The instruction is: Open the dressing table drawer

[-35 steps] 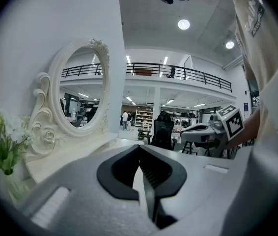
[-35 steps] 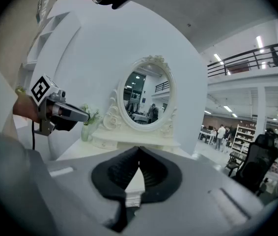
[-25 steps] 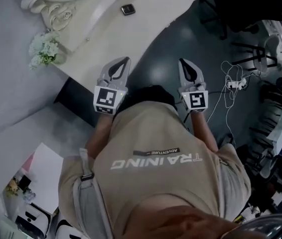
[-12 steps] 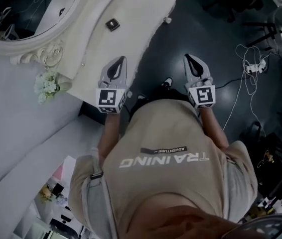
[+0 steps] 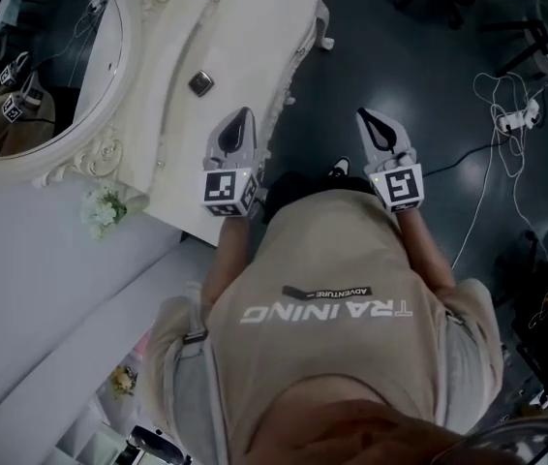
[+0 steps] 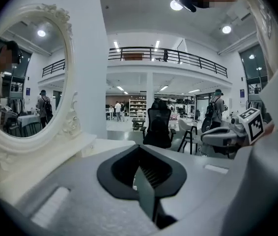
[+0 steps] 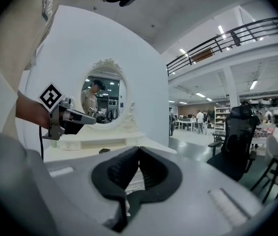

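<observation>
The white dressing table [image 5: 255,37] with its oval mirror [image 5: 32,66] fills the upper left of the head view. Its carved front edge [image 5: 291,61] runs down toward me; no drawer front shows plainly. My left gripper [image 5: 243,114] hovers over the tabletop near that front edge, jaws shut and empty. My right gripper [image 5: 365,116] hangs over the dark floor to the right of the table, jaws together, holding nothing. In the left gripper view the left gripper [image 6: 139,149] points past the mirror [image 6: 26,77]. In the right gripper view the right gripper [image 7: 139,149] faces the table [image 7: 95,141] side-on.
A small dark object [image 5: 200,83] lies on the tabletop ahead of the left gripper. White flowers [image 5: 106,208] sit at the table's near corner. Cables and a power strip [image 5: 511,114] lie on the floor at right. Black office chairs [image 6: 157,127] stand beyond.
Both grippers have been carried forward along the table. The mirror has come into the head view and the left gripper now sits over the tabletop. Jaws stayed shut.
</observation>
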A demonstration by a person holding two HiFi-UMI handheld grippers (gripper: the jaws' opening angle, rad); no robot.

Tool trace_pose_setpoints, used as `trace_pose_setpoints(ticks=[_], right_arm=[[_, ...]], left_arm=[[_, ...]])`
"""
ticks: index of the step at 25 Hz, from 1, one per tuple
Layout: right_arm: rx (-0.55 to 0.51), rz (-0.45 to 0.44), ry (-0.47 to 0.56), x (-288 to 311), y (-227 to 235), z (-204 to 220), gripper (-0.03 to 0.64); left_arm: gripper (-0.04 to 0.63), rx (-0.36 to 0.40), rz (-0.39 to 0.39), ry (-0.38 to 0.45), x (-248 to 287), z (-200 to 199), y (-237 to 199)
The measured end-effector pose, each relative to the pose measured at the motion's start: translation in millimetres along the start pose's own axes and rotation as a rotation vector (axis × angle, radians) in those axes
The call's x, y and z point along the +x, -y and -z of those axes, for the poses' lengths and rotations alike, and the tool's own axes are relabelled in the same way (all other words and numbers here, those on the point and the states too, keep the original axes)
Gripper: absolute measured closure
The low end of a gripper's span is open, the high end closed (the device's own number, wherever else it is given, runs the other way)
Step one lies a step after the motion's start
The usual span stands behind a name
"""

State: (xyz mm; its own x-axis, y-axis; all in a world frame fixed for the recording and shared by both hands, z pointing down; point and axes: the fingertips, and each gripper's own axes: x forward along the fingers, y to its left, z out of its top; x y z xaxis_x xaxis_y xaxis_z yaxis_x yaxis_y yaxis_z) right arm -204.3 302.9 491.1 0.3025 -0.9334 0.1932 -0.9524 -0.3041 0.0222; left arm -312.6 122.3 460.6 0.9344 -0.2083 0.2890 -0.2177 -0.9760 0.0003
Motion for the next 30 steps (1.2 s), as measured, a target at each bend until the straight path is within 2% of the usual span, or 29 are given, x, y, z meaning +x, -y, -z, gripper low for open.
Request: trace_pose_setpoints(ticks=[3, 8, 11, 18, 23, 26, 30], right_arm=[[0.030, -0.005, -0.012, 7, 15, 10, 0.614], [0.046, -0.022, -0.030, 32, 42, 14, 0.614], [0.053, 0.001, -0.043, 52, 67, 11, 0.614], [0.020, 0.048, -0.044, 102, 123, -24, 0.614], [-0.046, 0.033, -0.051, 150, 153, -47, 0.614], [-0.050, 0.016, -0.072, 181, 158, -52, 0.614], [-0.038, -0.006, -0.066, 228, 166, -56, 0.614]], left_arm=[[0.589, 0.028, 0.005, -0.020, 27, -5, 2], [0.589, 0.012, 0.011, -0.049, 81, -1, -7], [0.589, 0.012, 0.012, -0.040, 115, -6, -16], [0.589, 0.011, 0.073, -0.008, 189, -29, -29], [0.589, -0.034, 0.079, -0.001, 241, -42, -54], [0.589, -0.010, 0.105, -0.013, 262, -39, -68], [0.589, -0.014, 0.085, -0.023, 292, -36, -97]])
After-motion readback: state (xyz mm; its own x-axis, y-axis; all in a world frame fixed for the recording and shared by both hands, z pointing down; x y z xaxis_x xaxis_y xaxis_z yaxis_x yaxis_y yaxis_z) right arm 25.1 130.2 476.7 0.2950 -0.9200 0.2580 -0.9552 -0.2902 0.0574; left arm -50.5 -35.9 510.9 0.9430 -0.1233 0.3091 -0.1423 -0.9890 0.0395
